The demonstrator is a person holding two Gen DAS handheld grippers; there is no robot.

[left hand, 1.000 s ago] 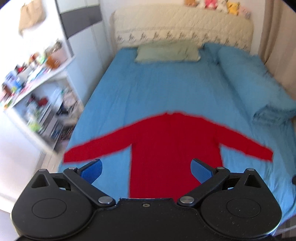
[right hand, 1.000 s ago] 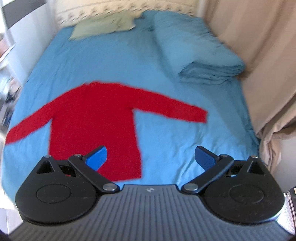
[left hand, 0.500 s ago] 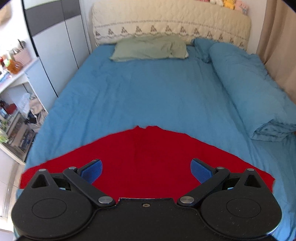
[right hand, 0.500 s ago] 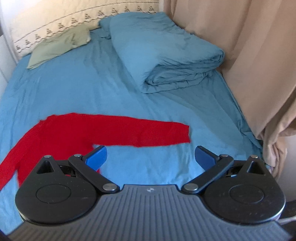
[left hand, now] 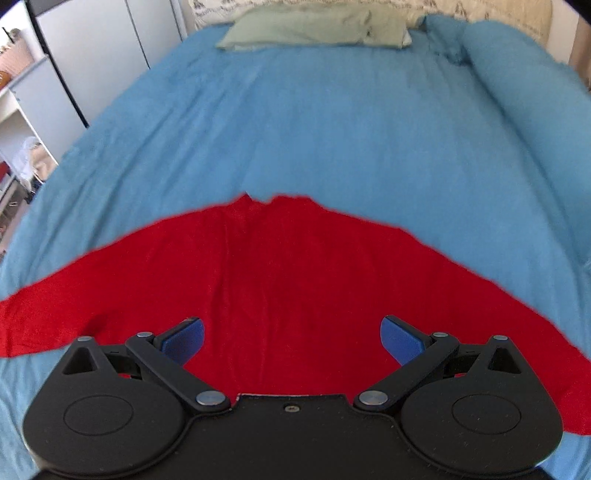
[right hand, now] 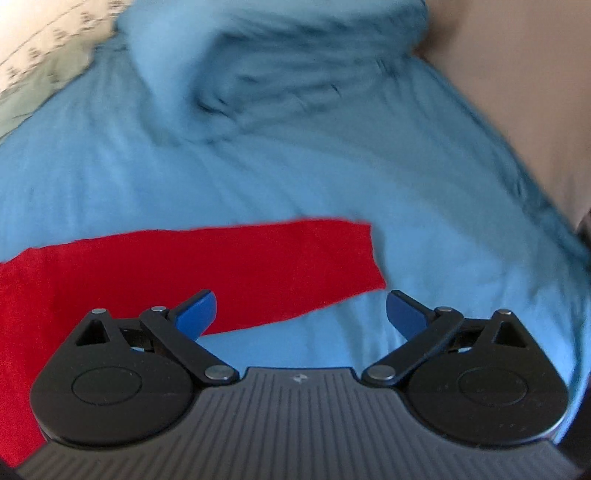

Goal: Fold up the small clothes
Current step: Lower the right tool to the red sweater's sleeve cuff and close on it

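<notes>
A red long-sleeved top (left hand: 280, 266) lies flat on the blue bed sheet (left hand: 314, 129), sleeves spread to both sides, neckline toward the headboard. My left gripper (left hand: 291, 338) hangs open low over the chest of the top, blue fingers wide apart with nothing between them. In the right wrist view the top's right sleeve (right hand: 229, 266) runs across the sheet and ends at a cuff (right hand: 365, 254). My right gripper (right hand: 301, 314) is open just above that sleeve's end, its left pad over red fabric, its right pad over bare sheet.
A folded blue duvet (right hand: 280, 66) lies along the right side of the bed, a green pillow (left hand: 314, 27) at the head. A beige curtain (right hand: 517, 92) hangs on the right. A grey-white wardrobe (left hand: 96, 55) and shelves (left hand: 14, 122) stand to the left.
Both grippers have moved forward and down toward the top, which now fills more of each view. The right one has swung over the right sleeve's end. Both stay open.
</notes>
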